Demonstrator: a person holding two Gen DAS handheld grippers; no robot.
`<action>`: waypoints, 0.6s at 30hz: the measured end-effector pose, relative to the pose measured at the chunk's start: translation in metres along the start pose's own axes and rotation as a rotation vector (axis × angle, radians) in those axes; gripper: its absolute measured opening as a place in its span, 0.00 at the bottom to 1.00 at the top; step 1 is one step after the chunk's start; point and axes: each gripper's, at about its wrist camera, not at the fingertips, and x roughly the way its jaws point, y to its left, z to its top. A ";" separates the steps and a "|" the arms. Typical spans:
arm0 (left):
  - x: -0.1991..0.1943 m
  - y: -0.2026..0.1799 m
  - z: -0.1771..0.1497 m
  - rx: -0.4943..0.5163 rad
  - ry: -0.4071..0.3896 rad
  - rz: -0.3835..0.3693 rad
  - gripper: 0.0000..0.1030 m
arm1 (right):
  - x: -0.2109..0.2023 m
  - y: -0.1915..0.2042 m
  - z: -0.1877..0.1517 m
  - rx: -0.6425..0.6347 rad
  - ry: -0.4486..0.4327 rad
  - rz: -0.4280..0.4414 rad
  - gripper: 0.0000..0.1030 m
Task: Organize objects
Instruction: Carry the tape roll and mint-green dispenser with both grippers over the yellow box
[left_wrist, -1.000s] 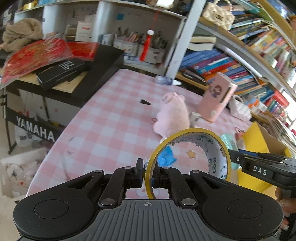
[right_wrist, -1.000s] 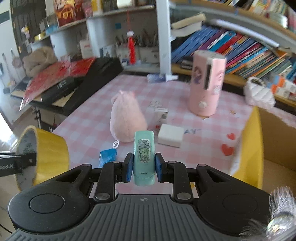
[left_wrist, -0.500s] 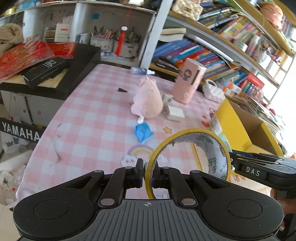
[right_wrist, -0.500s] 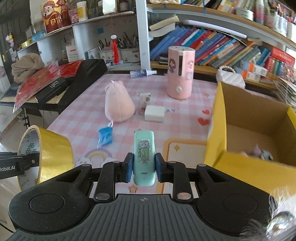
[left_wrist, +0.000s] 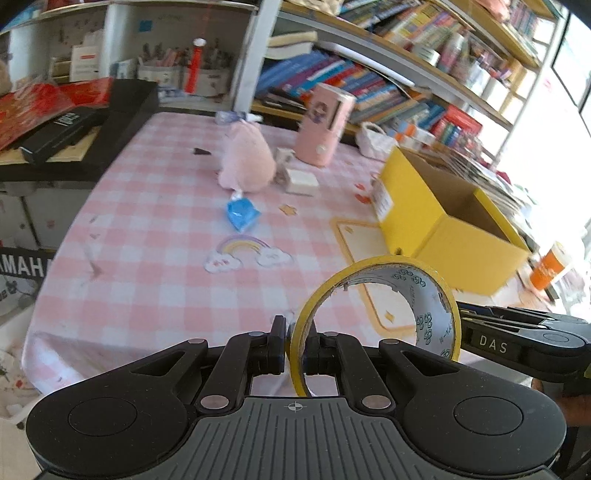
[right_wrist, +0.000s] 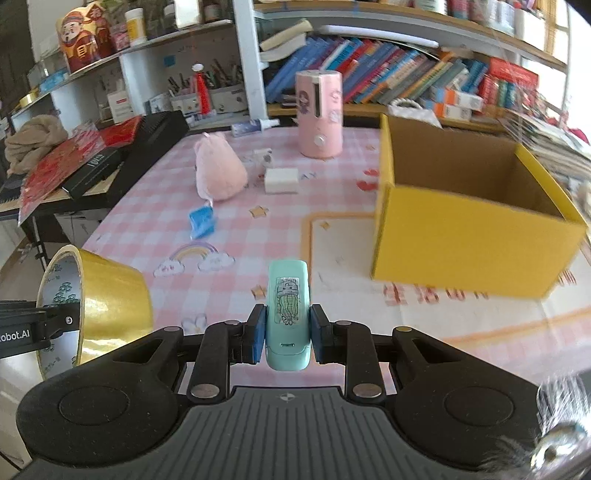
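Observation:
My left gripper (left_wrist: 295, 341) is shut on the rim of a yellow tape roll (left_wrist: 436, 306), held above the table's near edge; the roll also shows in the right wrist view (right_wrist: 110, 299). My right gripper (right_wrist: 287, 330) is shut on a mint-green stapler (right_wrist: 288, 299) with a jellyfish sticker, held above the table. An open yellow cardboard box (right_wrist: 476, 229) stands on the table's right side, also in the left wrist view (left_wrist: 443, 218). Left on the pink checked table are a pink plush (right_wrist: 218, 173), a blue packet (right_wrist: 201, 221), a white block (right_wrist: 280, 181) and a pink cylinder (right_wrist: 320, 114).
A black keyboard stand with red papers (right_wrist: 74, 162) flanks the table's left side. Bookshelves (right_wrist: 406, 77) run along the back. A small white box (right_wrist: 264, 157) sits behind the white block. The right gripper's arm (left_wrist: 517, 343) shows at the right of the left wrist view.
Both grippers have pulled back and swung right with their loads. The yellow box now looms larger on the right in both views, and the plush has receded.

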 end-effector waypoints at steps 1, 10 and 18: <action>0.000 -0.003 -0.002 0.010 0.005 -0.009 0.06 | -0.004 -0.002 -0.005 0.012 0.000 -0.008 0.22; 0.001 -0.039 -0.013 0.123 0.043 -0.103 0.06 | -0.038 -0.028 -0.041 0.121 -0.002 -0.096 0.23; 0.014 -0.076 -0.016 0.212 0.078 -0.191 0.06 | -0.064 -0.057 -0.061 0.213 -0.013 -0.190 0.23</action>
